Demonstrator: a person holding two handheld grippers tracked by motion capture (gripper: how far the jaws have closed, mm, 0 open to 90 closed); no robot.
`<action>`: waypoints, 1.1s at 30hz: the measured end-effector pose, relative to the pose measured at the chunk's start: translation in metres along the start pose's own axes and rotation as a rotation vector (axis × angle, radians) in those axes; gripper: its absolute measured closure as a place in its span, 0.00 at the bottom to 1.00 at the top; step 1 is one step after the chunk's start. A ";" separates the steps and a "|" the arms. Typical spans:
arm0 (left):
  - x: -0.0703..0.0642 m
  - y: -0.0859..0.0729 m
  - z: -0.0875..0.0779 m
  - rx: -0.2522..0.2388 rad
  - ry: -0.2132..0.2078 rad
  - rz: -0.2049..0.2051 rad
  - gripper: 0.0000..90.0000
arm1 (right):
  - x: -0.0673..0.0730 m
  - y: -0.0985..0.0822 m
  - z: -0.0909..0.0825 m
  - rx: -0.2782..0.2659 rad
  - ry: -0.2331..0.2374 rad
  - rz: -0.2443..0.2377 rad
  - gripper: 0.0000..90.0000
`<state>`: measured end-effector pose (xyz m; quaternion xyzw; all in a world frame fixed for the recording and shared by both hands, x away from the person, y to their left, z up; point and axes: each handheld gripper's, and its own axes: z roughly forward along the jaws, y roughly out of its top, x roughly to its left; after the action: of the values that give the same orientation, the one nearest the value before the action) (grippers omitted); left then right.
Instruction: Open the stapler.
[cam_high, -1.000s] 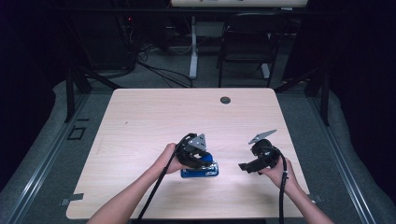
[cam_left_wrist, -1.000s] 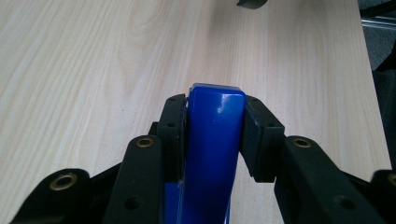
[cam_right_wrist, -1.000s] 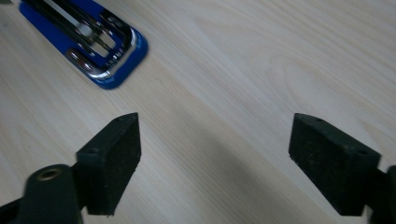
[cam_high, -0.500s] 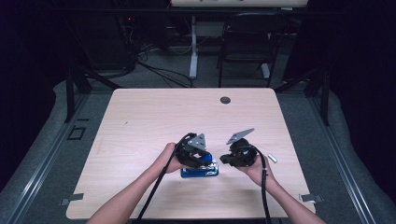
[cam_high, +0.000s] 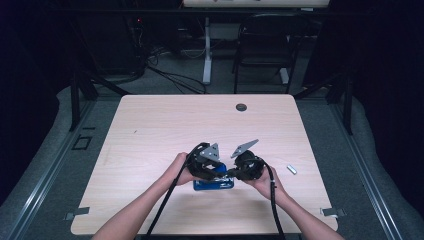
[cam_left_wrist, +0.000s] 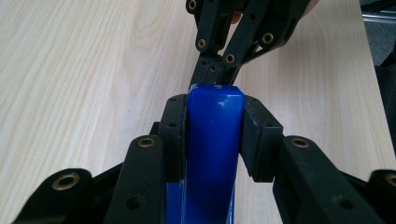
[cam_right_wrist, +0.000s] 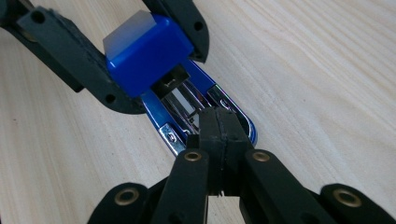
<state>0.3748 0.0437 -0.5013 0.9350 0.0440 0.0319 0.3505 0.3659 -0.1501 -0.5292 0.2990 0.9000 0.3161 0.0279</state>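
Observation:
A blue stapler (cam_high: 214, 183) lies near the table's front edge. Its top arm (cam_left_wrist: 215, 149) is raised, and my left gripper (cam_left_wrist: 215, 116) is shut on that arm, one pad on each side. The metal staple channel (cam_right_wrist: 180, 105) lies bare below the arm. My right gripper (cam_right_wrist: 218, 123) comes in from the opposite end. Its jaws have just been closing and now stand shut, pads together with nothing seen between them, tips at the channel's front. In the high view the left gripper (cam_high: 215, 171) and the right gripper (cam_high: 231, 173) meet over the stapler.
A small silver piece (cam_high: 291, 169) lies on the wooden table (cam_high: 150, 130) to the right of my right hand. A dark round grommet (cam_high: 241, 107) sits near the far edge. A chair and cables stand beyond the table.
My right gripper has moved left from the table's right side to the stapler, uncovering the small silver piece. The left gripper has kept still on the stapler's arm.

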 end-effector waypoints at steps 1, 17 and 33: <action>0.000 0.000 0.000 0.000 -0.002 0.000 0.73 | 0.000 0.000 0.001 -0.005 -0.001 -0.001 1.00; -0.001 0.001 -0.008 0.014 -0.002 -0.010 0.73 | 0.002 -0.004 0.008 0.019 -0.038 -0.024 1.00; -0.002 -0.003 -0.022 0.013 0.014 -0.015 0.73 | 0.004 -0.002 0.009 0.021 -0.052 -0.021 1.00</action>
<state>0.3707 0.0603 -0.4867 0.9366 0.0535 0.0354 0.3444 0.3640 -0.1437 -0.5370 0.2979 0.9054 0.2983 0.0513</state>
